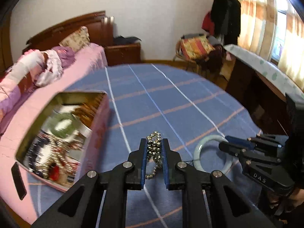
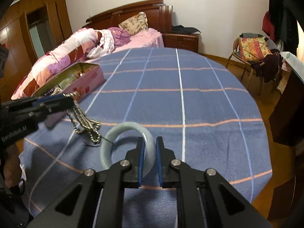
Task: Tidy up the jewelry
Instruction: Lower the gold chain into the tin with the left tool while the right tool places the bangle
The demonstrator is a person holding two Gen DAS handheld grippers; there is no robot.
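Left claw [image 1: 154, 148] grips a bead chain [image 1: 154, 144] (silvery), right claw [image 2: 150, 146] a jade bangle [image 2: 114, 140].

surface: blue plaid cloth [image 2: 199, 104] | on it: pink tin box [image 2: 83, 81], jade bangle [image 2: 109, 148], bead chain end [image 2: 95, 138]

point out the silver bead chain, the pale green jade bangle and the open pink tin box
silver bead chain [image 1: 154, 148], left wrist view, beads between the fingers
pale green jade bangle [image 2: 121, 128], right wrist view, far arc
open pink tin box [image 1: 101, 131], left wrist view, side wall
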